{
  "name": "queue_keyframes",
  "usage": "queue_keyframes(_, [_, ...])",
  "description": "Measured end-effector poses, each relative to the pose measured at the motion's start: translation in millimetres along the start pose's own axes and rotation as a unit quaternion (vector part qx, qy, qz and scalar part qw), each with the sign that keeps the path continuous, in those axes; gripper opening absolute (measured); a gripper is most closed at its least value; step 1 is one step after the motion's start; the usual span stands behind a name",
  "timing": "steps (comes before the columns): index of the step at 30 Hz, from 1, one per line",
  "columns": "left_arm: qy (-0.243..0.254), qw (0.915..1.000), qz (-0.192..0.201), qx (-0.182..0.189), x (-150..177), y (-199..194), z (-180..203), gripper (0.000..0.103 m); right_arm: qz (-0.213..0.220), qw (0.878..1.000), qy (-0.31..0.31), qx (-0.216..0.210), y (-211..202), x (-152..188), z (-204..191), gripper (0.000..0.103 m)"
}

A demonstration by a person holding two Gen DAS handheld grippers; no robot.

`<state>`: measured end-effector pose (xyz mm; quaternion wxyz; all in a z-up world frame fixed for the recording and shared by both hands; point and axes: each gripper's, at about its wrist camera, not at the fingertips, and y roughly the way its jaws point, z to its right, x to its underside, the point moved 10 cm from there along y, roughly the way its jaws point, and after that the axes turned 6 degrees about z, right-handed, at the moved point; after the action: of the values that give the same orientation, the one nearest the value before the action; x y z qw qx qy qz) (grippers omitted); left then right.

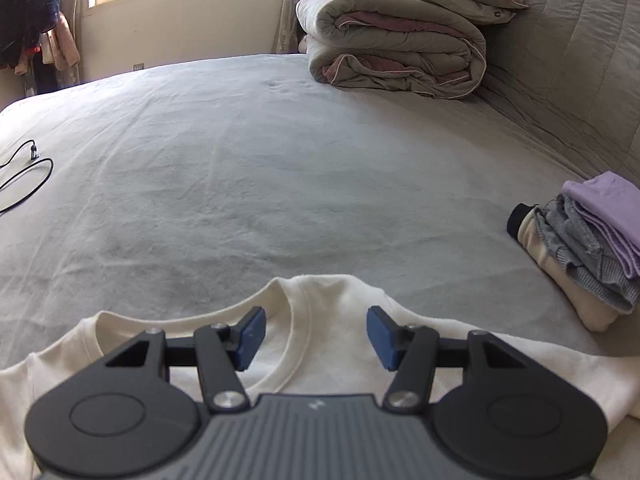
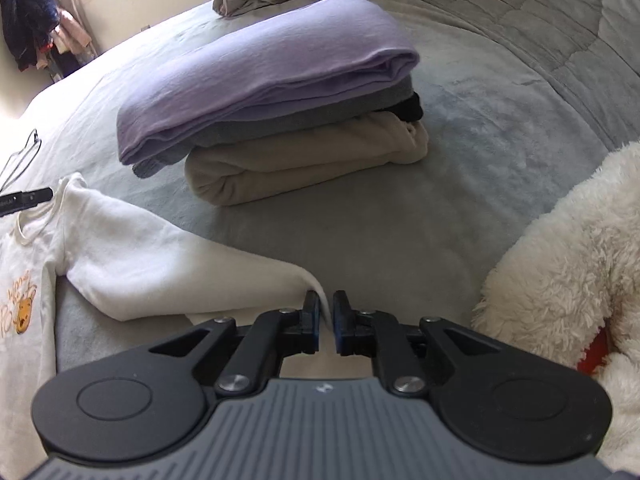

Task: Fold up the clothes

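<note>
Sweatshirt [image 1: 332,320] flat on bed [image 1: 240,160] near edge, folded stack [image 2: 272,112] to its right, duvet [image 1: 396,40] behind.

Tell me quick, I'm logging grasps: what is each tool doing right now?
Left tool: open, holding nothing, above the shirt collar.
Right tool: closed on the sleeve end.

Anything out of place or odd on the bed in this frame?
One stray item: a black cable lies loose on the grey bedspread, far from the clothes. The folded stack is slightly uneven, its lilac top layer overhanging. The white sweatshirt is merely mid-fold, its sleeve pinched by the right hand-held gripper.
</note>
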<state>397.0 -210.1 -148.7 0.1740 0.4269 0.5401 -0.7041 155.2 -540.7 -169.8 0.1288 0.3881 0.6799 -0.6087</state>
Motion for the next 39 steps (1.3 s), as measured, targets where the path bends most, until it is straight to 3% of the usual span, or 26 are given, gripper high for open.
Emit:
queue_keyframes(1, [0.007,1.0000,-0.001,0.003,-2.0,5.6,-1.7,0.057,0.010,1.000,0.012,0.000,-5.7,1.0,6.9,0.039])
queue_keyframes(3, [0.019,0.9997,-0.004,0.012,-5.1,15.6,-4.1,0.057,0.028,0.999,0.030,0.004,-18.3,4.9,20.8,0.054])
queue_keyframes(9, [0.054,0.9981,-0.016,0.026,-2.8,38.9,2.1,0.058,0.032,0.994,0.106,-0.021,-30.2,27.5,38.7,0.054])
queue_keyframes(12, [0.060,0.9977,-0.022,0.022,1.0,44.4,3.2,0.057,0.045,0.995,0.090,0.000,-32.0,21.3,37.9,0.054])
queue_keyframes(14, [0.062,0.9978,-0.020,0.017,2.6,46.1,5.0,0.053,0.056,0.996,0.073,0.017,-33.7,15.2,36.9,0.032])
queue_keyframes(15, [0.061,0.9978,-0.019,0.016,3.0,46.1,6.1,0.050,0.062,0.996,0.065,0.026,-34.7,12.1,36.4,0.009])
queue_keyframes(17, [0.062,0.9977,-0.016,0.020,4.3,44.5,9.8,0.024,0.072,0.995,0.048,0.043,-36.7,5.8,35.3,0.005])
queue_keyframes(18, [0.065,0.9977,-0.012,0.018,4.2,43.2,11.0,0.016,0.078,0.995,0.040,0.052,-37.8,2.6,34.7,0.005])
queue_keyframes(20, [0.071,0.9974,-0.001,0.010,3.0,39.8,12.5,0.012,0.088,0.993,0.023,0.069,-40.0,-3.9,33.5,0.005])
queue_keyframes(25, [0.027,0.9984,0.046,-0.021,-5.0,32.3,0.6,0.011,0.105,0.986,-0.044,0.124,-41.7,-33.0,33.0,0.004])
queue_keyframes(28, [0.043,0.9973,0.043,-0.040,3.6,39.4,5.9,0.012,0.085,0.985,-0.060,0.139,-21.8,-47.1,37.7,0.004])
queue_keyframes(32, [0.057,0.9948,0.049,-0.069,7.1,43.4,12.3,0.016,0.052,0.987,-0.062,0.142,17.0,-41.9,46.9,0.005])
queue_keyframes(33, [0.057,0.9946,0.049,-0.071,6.5,40.9,13.2,0.019,0.047,0.987,-0.060,0.139,24.3,-38.3,49.0,0.010])
queue_keyframes(36, [0.052,0.9947,0.055,-0.069,3.6,28.3,16.6,0.040,0.046,0.986,-0.056,0.148,27.8,-35.5,54.1,0.021])
queue_keyframes(39, [0.035,0.9956,0.077,-0.039,0.8,7.9,27.7,0.044,0.059,0.985,-0.048,0.158,18.7,-37.3,56.1,0.039])
